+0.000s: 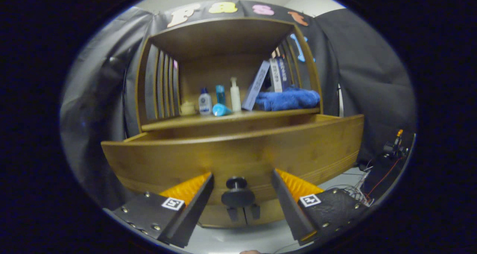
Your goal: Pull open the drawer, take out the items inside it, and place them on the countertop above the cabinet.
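A wooden cabinet stands ahead, and its drawer [231, 155] is pulled out toward me. The drawer's round dark knob [237, 194] sits low on the front panel, between my gripper's two fingers. My gripper [242, 181] is open, its fingers standing apart on either side of the knob without touching it. What lies inside the drawer is hidden behind its front panel. The countertop [223, 118] above the drawer carries a folded blue towel [288, 99], several small bottles [220, 99] and leaning boxes [268, 78].
The cabinet has a slatted side wall [160, 84] and a roof over the countertop. Cables and a small device [395, 146] lie on the floor to the cabinet's right. Black cloth hangs behind and beside the cabinet.
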Motion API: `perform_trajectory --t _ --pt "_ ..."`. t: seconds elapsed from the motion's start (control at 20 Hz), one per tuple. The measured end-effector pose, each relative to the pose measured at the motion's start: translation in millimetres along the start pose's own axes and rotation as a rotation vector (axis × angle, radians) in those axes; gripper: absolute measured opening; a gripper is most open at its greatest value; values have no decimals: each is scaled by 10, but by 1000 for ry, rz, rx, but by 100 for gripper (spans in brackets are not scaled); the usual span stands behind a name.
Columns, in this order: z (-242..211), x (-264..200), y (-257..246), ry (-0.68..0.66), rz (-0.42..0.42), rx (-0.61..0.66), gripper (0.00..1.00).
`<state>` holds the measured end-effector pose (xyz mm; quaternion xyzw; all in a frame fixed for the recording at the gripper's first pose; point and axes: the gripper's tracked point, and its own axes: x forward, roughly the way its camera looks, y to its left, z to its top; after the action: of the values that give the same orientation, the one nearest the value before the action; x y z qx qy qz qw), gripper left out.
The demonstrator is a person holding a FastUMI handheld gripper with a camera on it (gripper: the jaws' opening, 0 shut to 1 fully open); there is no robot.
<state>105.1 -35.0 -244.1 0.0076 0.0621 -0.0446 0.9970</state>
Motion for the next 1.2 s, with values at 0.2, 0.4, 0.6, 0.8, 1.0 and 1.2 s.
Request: perform_trajectory --t 0.2,0.4,0.6,0.8,1.0,1.2 --pt "-14 309 15 17 0 24 99" --pt "33 500 49 -31 2 39 99" --pt "101 689 35 -62 -4 -5 99" --pt "101 854 74 -83 4 -21 99" --pt "111 1016 73 -84 54 -7 98" --pt "78 1210 93 -155 53 -108 98"
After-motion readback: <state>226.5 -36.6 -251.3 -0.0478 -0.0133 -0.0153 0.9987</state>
